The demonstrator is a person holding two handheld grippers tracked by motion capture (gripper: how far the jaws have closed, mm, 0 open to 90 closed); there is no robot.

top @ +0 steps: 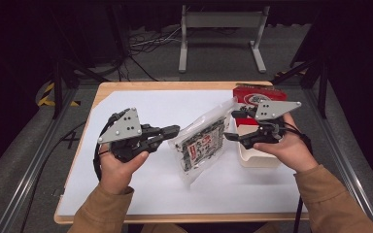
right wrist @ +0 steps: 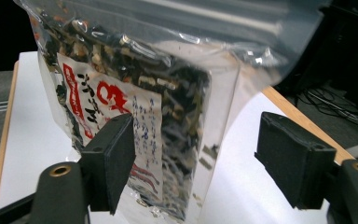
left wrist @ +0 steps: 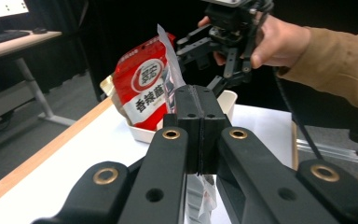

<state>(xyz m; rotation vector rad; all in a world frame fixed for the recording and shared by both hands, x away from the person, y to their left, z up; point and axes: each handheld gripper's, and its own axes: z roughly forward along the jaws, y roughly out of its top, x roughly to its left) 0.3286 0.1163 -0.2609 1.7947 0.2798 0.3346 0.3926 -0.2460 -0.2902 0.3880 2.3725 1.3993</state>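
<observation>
Clear bag (top: 203, 144) of dark dried food held up over the bench (top: 150, 194) between both grippers.
Left gripper (top: 174, 130) has its jaws closed on the bag's edge, the film pinched between the pads in the left gripper view. Right gripper (top: 229, 125) stands just beside the bag's other side with jaws spread wide, touching nothing. Behind it a red packet (top: 252, 96) stands in a white tray (top: 257, 158).
</observation>
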